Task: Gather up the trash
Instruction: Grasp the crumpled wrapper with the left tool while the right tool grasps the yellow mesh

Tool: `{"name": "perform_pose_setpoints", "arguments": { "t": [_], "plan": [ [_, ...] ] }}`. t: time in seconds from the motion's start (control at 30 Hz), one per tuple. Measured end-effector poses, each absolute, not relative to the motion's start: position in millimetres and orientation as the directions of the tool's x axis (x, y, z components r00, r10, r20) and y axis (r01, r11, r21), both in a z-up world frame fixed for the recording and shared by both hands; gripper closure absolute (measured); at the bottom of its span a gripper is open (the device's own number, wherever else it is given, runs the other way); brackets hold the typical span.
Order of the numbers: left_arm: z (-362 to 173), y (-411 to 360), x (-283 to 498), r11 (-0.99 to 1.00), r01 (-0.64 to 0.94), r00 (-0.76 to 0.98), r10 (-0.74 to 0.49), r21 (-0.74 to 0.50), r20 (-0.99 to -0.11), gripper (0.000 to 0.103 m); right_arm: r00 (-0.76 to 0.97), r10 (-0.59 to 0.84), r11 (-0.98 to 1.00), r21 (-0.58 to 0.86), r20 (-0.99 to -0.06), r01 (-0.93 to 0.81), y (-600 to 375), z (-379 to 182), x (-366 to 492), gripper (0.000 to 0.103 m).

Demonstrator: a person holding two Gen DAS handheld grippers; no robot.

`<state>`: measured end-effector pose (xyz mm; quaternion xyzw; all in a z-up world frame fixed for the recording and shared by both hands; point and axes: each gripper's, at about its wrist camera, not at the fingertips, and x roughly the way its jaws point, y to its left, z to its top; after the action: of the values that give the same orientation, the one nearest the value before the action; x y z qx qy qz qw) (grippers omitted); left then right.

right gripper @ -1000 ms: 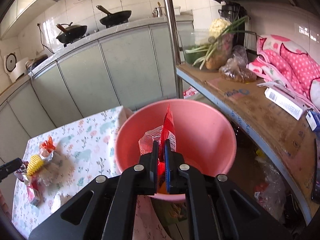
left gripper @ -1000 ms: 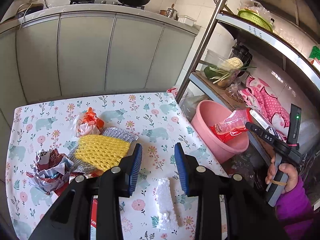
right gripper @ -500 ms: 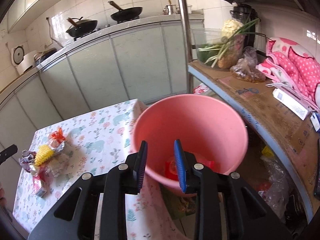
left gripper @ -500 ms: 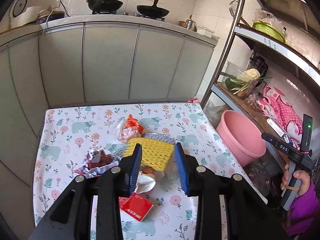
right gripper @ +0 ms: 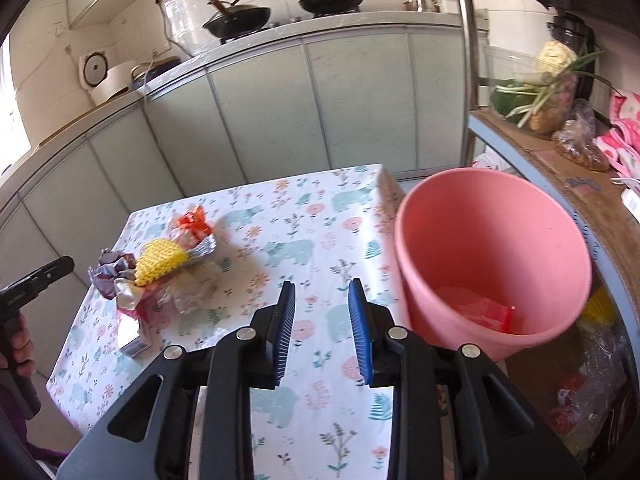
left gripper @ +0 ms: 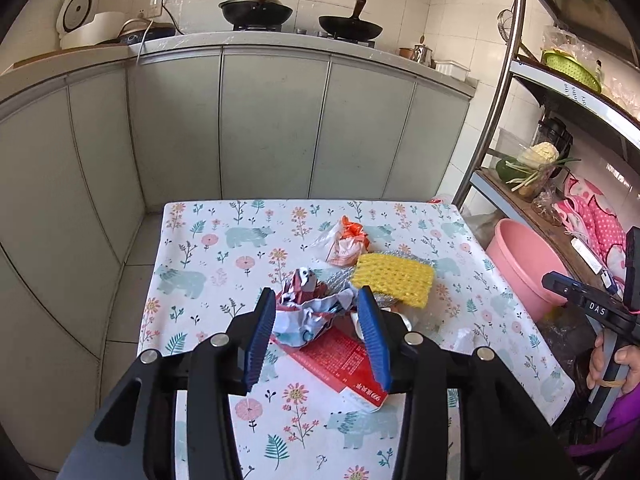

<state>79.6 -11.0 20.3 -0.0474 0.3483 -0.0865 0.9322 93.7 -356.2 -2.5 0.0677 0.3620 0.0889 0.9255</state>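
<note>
Several pieces of trash are heaped on the floral table [left gripper: 224, 264]: crumpled printed paper [left gripper: 308, 312], a yellow foam net [left gripper: 394, 278], an orange-and-white wrapper [left gripper: 348, 242] and a flat red packet [left gripper: 336, 354]. My left gripper [left gripper: 316, 292] hovers just short of the crumpled paper. Its jaws are opening and the paper shows between the pads, untouched. My right gripper [right gripper: 321, 286] is open and empty over the table edge, left of the pink bucket [right gripper: 480, 220]. A red wrapper [right gripper: 492, 312] lies in the bucket. The heap also shows as the yellow net [right gripper: 160, 264] at left.
The pink bucket [left gripper: 524, 264] stands off the table's right edge, below a metal shelf [right gripper: 560, 160] with vegetables and bags. Grey cabinets [left gripper: 272, 128] with woks on top run behind the table. Plastic bags [right gripper: 592, 380] lie on the floor by the bucket.
My right gripper let go of the red wrapper, which now lies in the bucket, and swung left towards the table. My left gripper shifted onto the crumpled paper and its jaws widened.
</note>
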Motion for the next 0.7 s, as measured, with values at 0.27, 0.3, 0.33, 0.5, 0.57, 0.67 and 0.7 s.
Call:
{"name": "perform_pose_setpoints", "arguments": {
  "t": [0.27,0.3,0.33,0.5,0.57,0.67,0.7],
  "plan": [
    [-8,-10,91,0.983,0.128,0.702,-0.182,-0.129,-0.689,0.061,0.686,0.259,0.966,0.182,-0.68,-0.184,-328,-8,97,0.075],
    [-10,-10,93,0.985,0.128,0.7,-0.175,-0.12,-0.692,0.061,0.682,0.265,0.964,0.182,-0.681,-0.193,-325,-8,97,0.075],
    [-12,-9,95,0.985,0.131,0.699,-0.173,-0.114,-0.694,0.061,0.678,0.271,0.962,0.182,-0.683,-0.201,-322,-8,98,0.075],
    [-16,-6,102,0.981,0.172,0.691,-0.188,-0.094,-0.698,0.061,0.661,0.291,0.956,0.181,-0.691,-0.231,-309,-9,101,0.075],
    [-17,-8,104,0.977,0.192,0.688,-0.201,-0.092,-0.697,0.061,0.653,0.309,0.95,0.188,-0.691,-0.25,-304,-9,103,0.075],
    [-20,-9,107,0.974,0.21,0.682,-0.212,-0.091,-0.7,0.061,0.635,0.363,0.928,0.206,-0.682,-0.31,-290,-5,105,0.075],
    [-21,-9,108,0.973,0.211,0.683,-0.215,-0.093,-0.698,0.061,0.628,0.378,0.921,0.207,-0.68,-0.33,-284,-4,105,0.075]
  ]
}}
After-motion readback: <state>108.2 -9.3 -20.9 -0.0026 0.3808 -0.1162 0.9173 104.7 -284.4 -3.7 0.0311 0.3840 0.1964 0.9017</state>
